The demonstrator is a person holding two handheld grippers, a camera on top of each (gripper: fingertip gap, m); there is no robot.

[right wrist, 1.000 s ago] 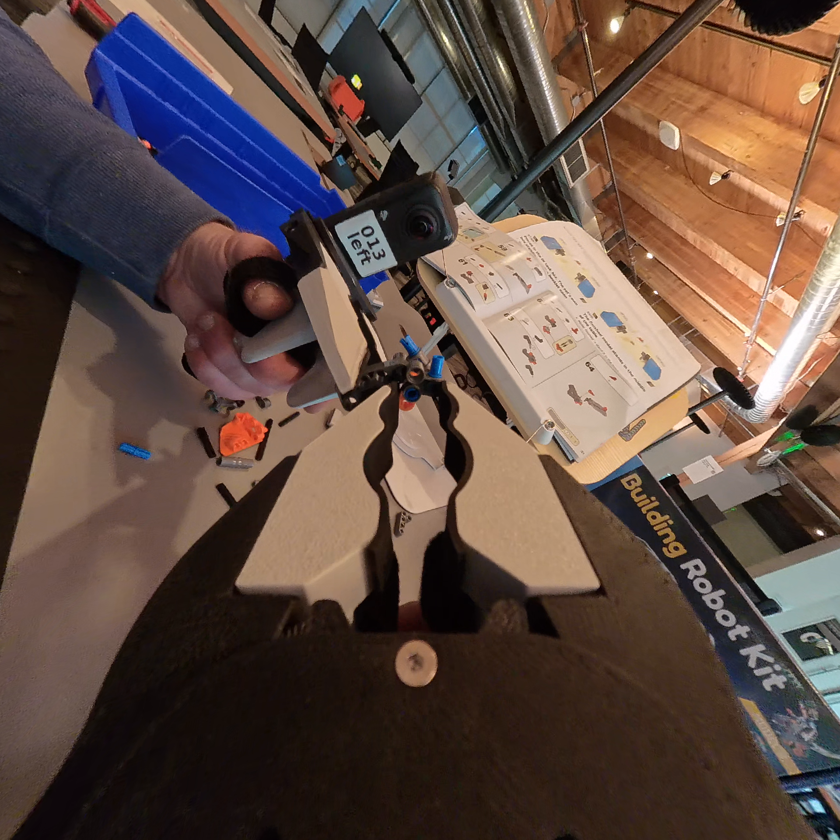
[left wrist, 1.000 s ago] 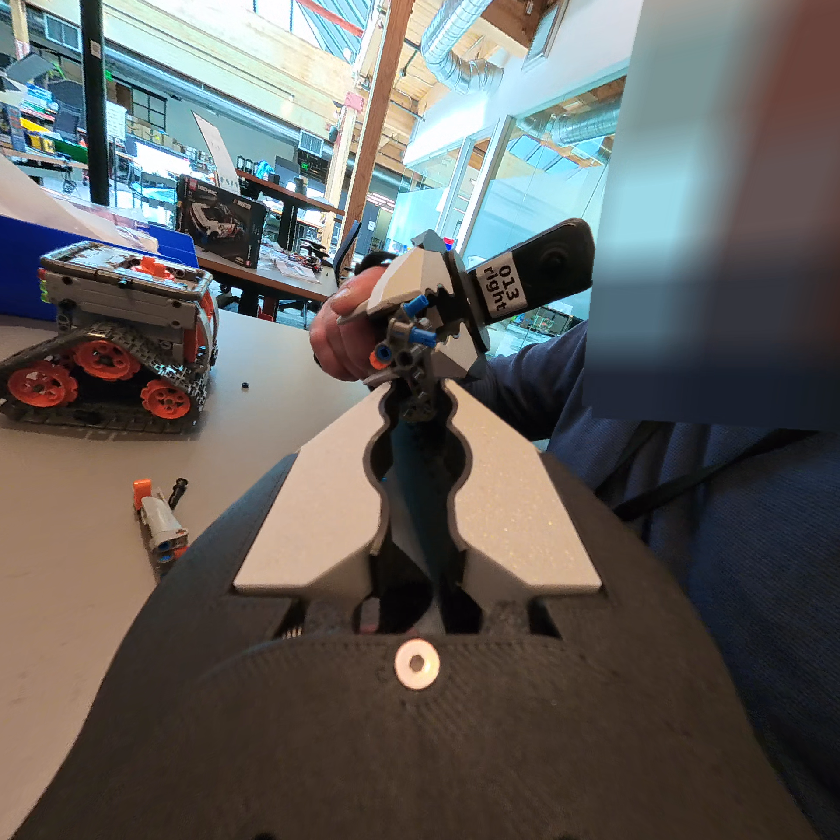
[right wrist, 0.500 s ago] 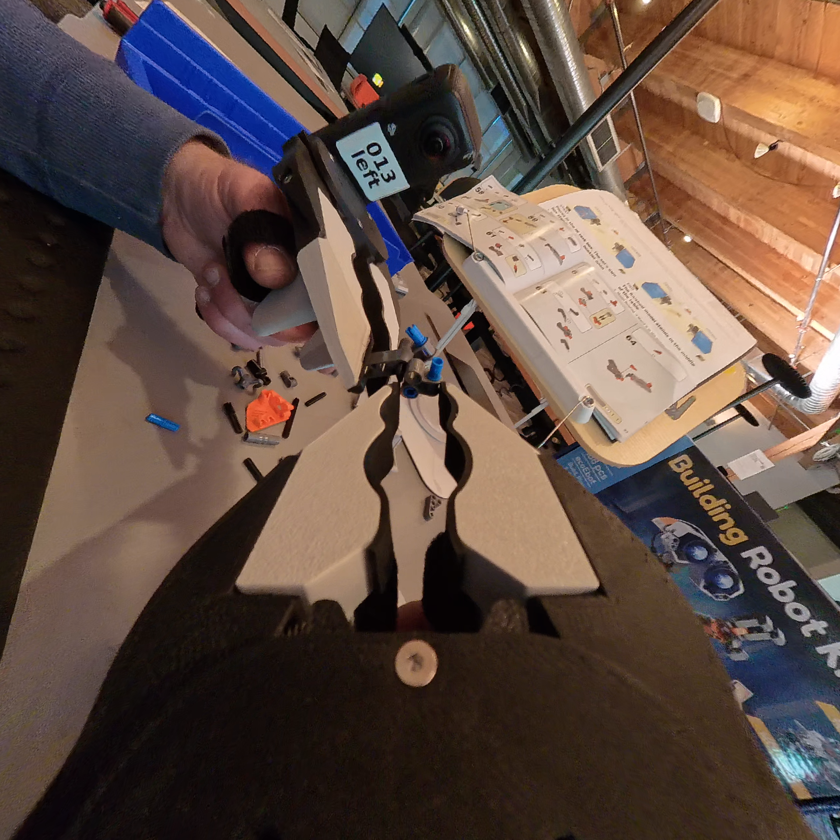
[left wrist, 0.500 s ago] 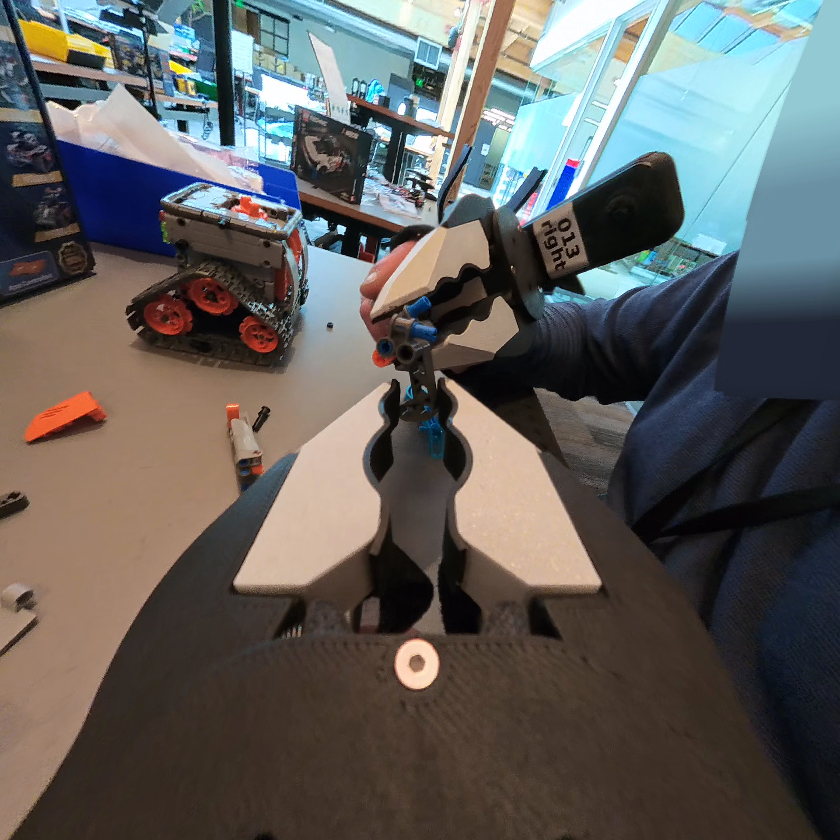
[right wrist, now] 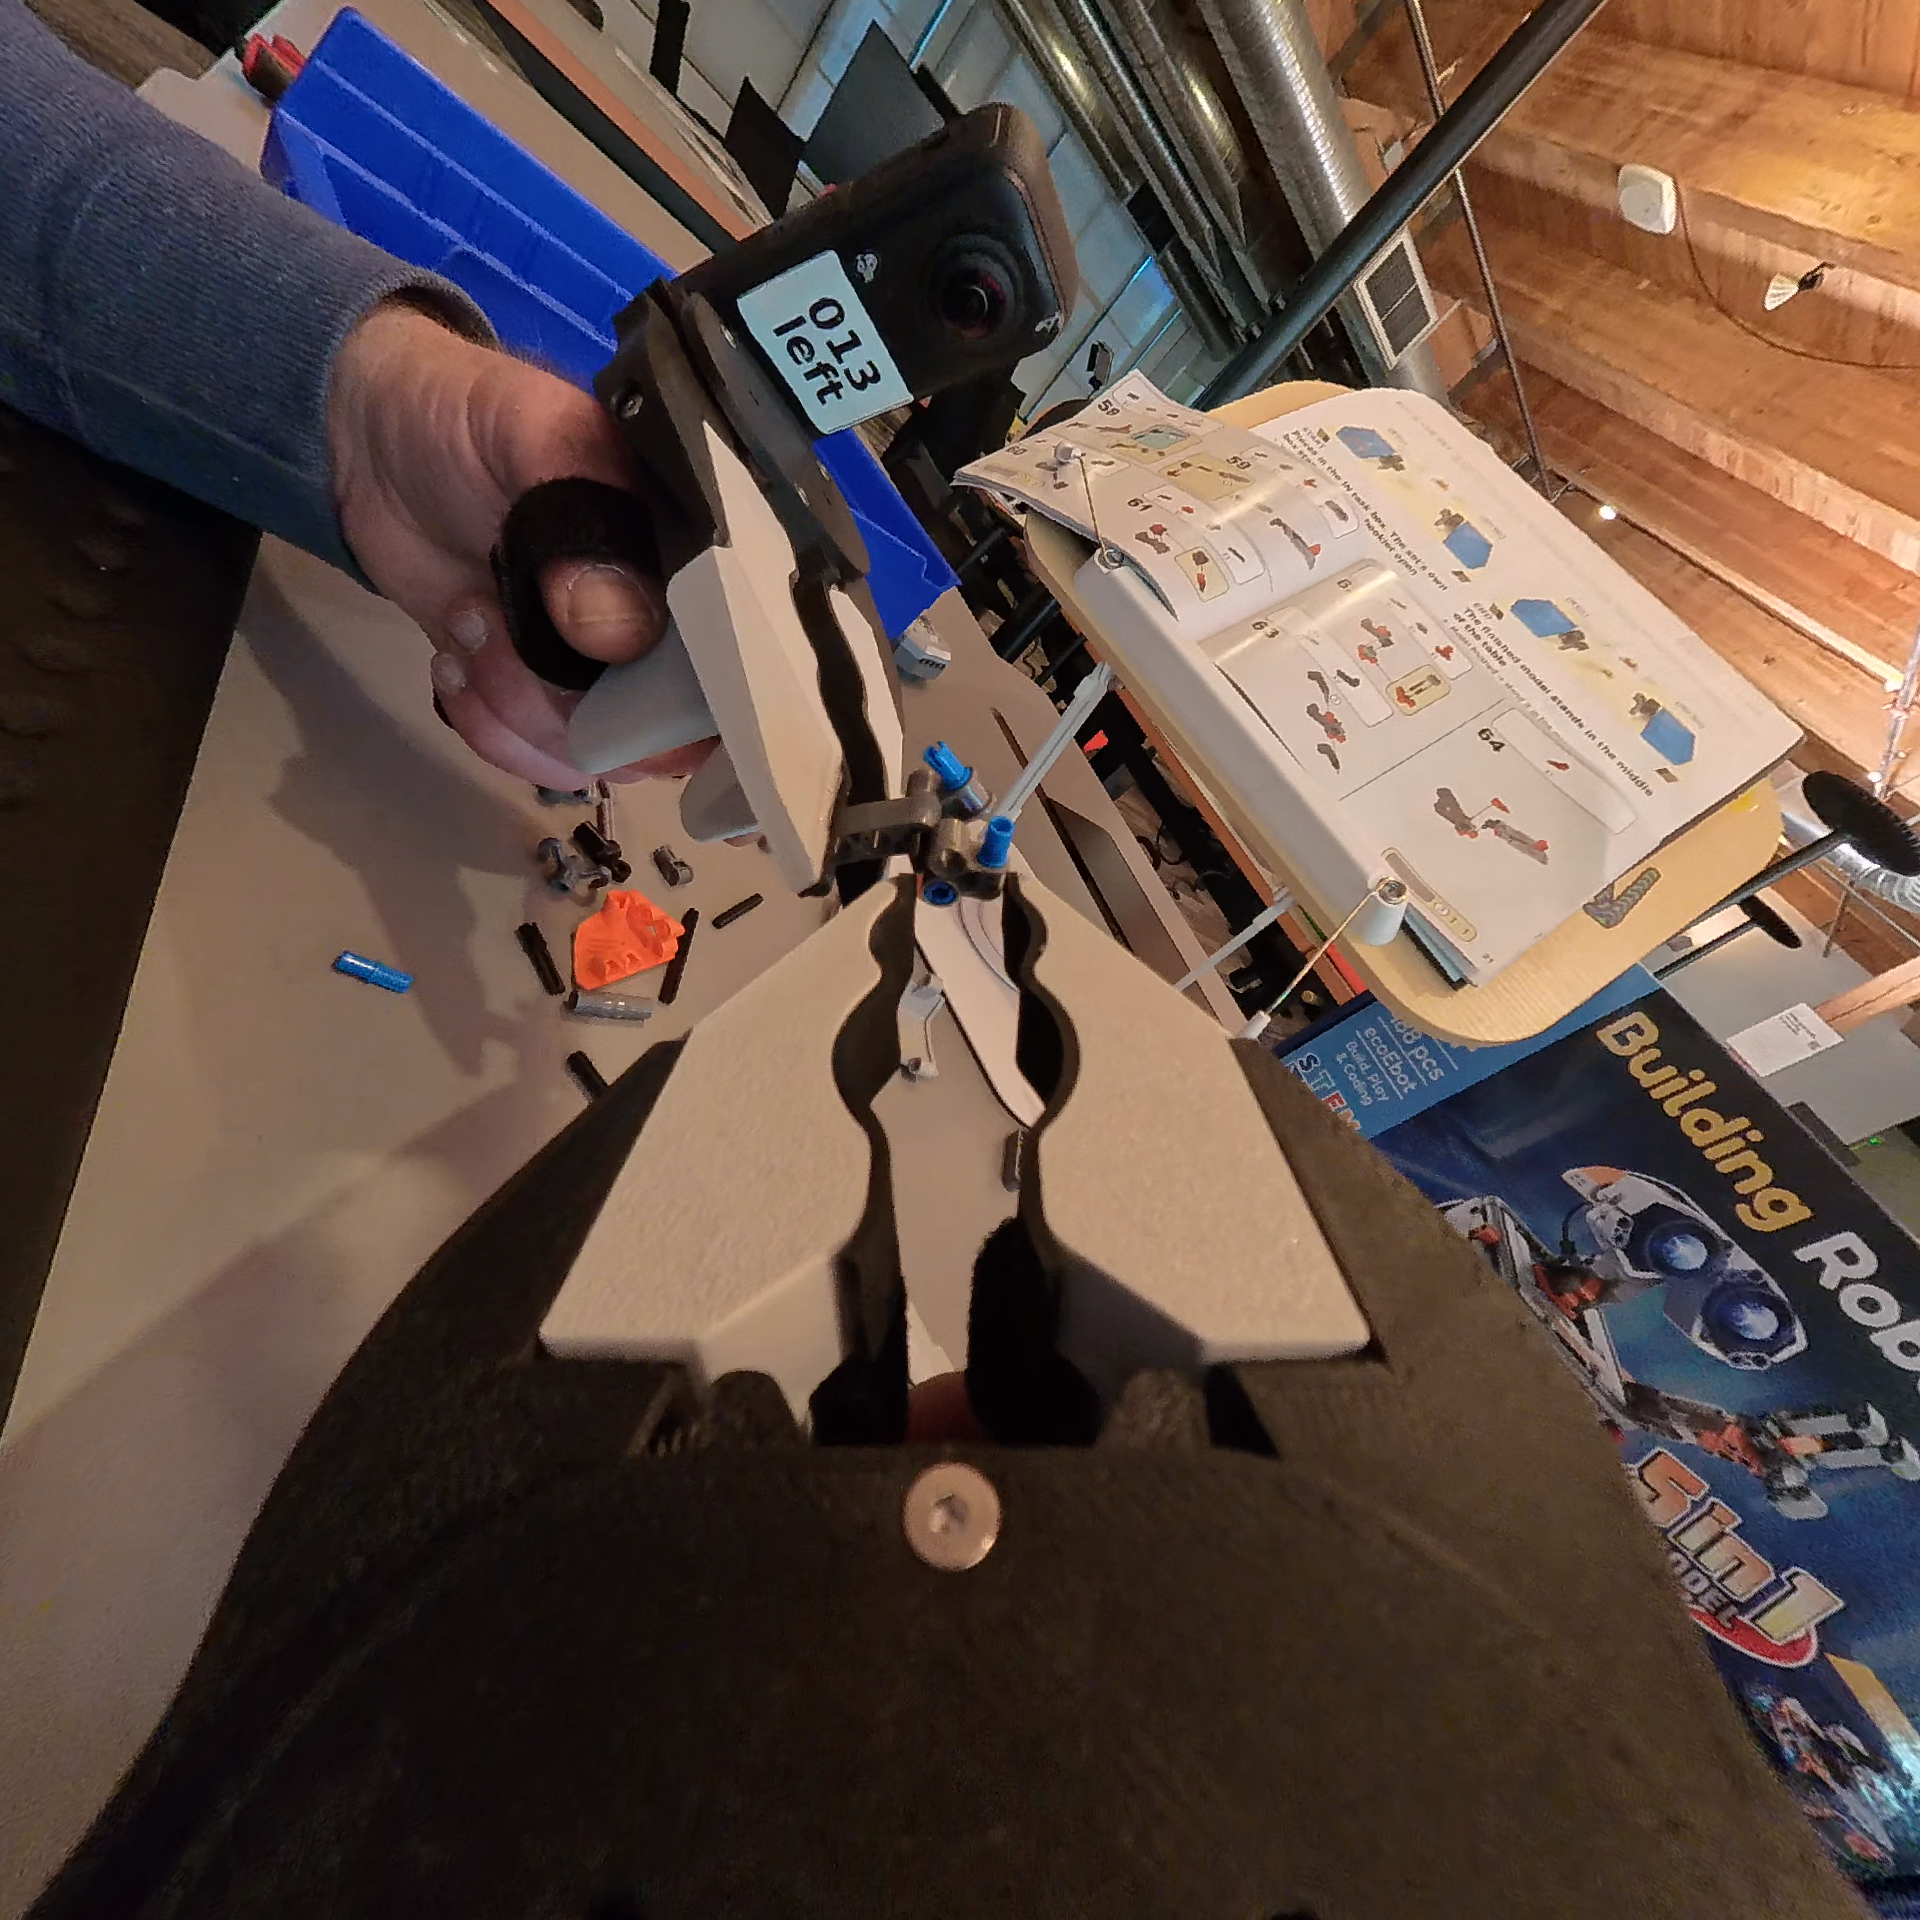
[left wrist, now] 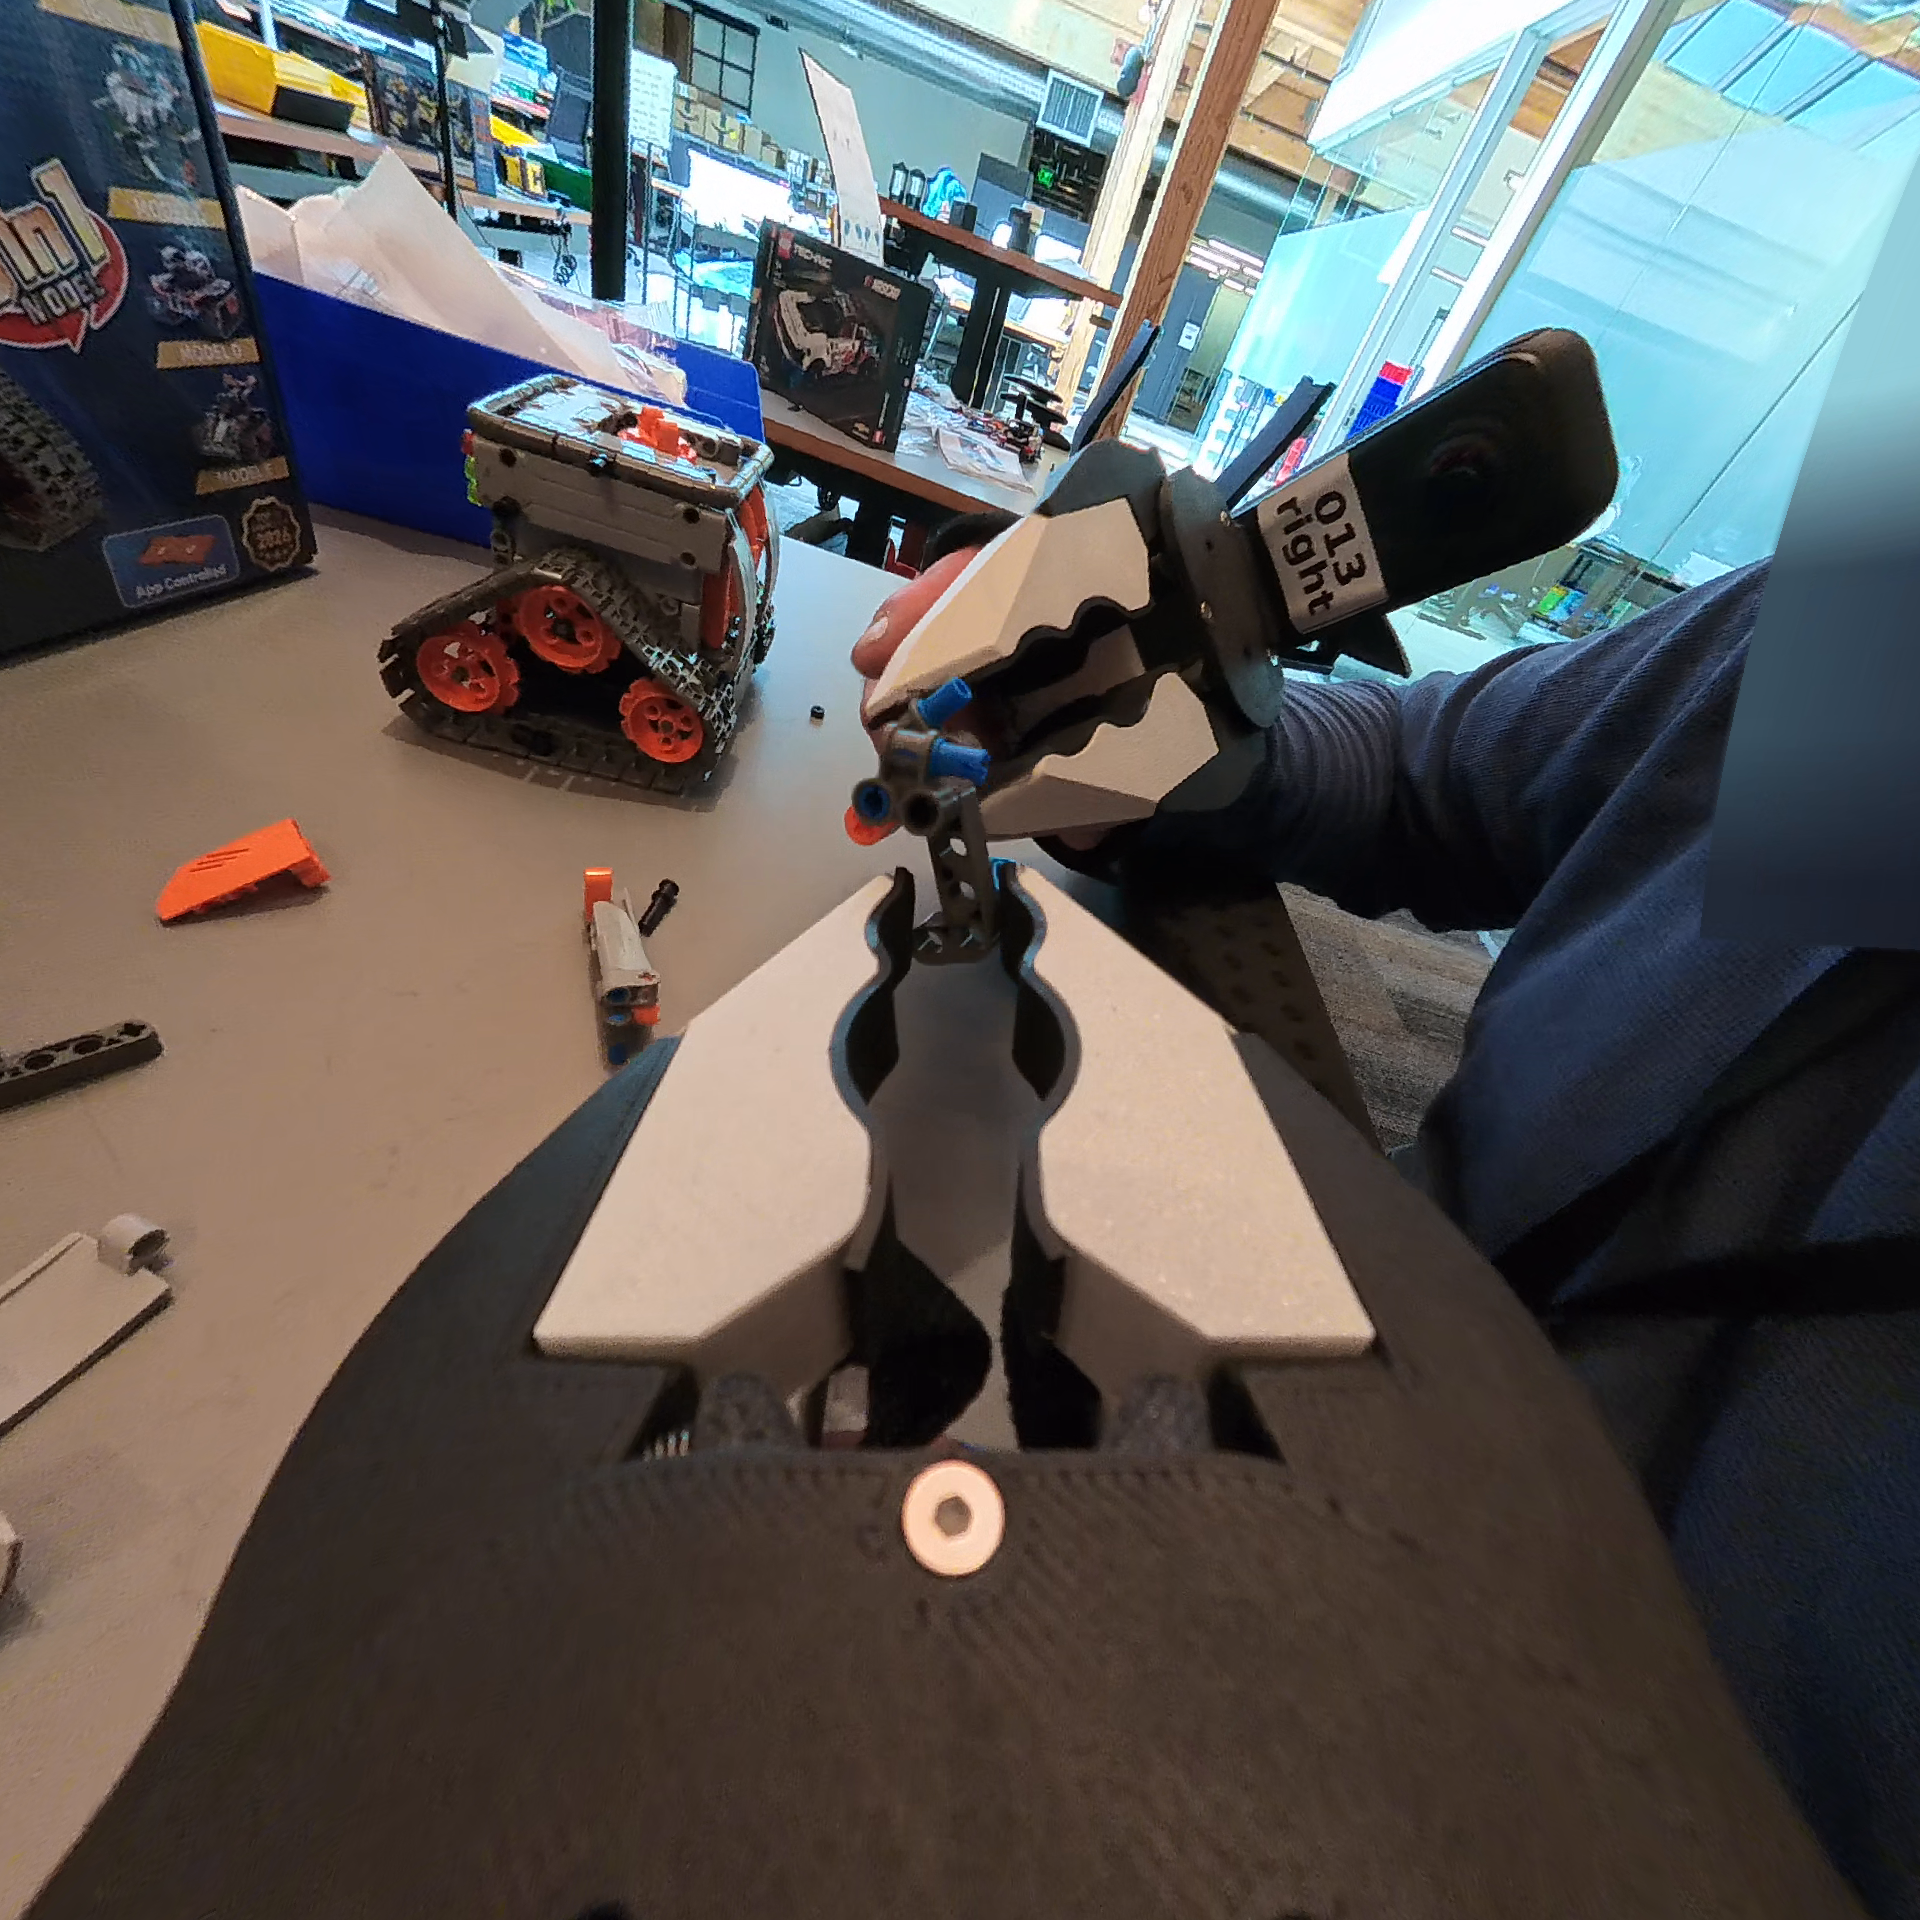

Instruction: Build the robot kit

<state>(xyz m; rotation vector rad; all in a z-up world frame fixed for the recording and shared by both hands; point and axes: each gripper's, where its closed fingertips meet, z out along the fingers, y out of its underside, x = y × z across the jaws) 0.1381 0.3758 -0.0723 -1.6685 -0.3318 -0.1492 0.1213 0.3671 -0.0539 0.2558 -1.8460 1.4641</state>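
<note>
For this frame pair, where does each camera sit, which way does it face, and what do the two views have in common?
Left wrist view: sits on the left gripper, looking along its fingers over the grey table toward a tracked model vehicle; the person's right hand and blue sleeve show.
Right wrist view: sits on the right gripper, tilted, facing an open instruction booklet; the left hand shows.
Shared: both grippers, gripping opposite ends of one small grey assembly with blue pins held above the table.

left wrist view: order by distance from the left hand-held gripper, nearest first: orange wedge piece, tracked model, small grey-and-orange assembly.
1. small grey-and-orange assembly: on the table just left of the left hand-held gripper.
2. orange wedge piece: farther left.
3. tracked model: behind, toward the blue bin.
</note>
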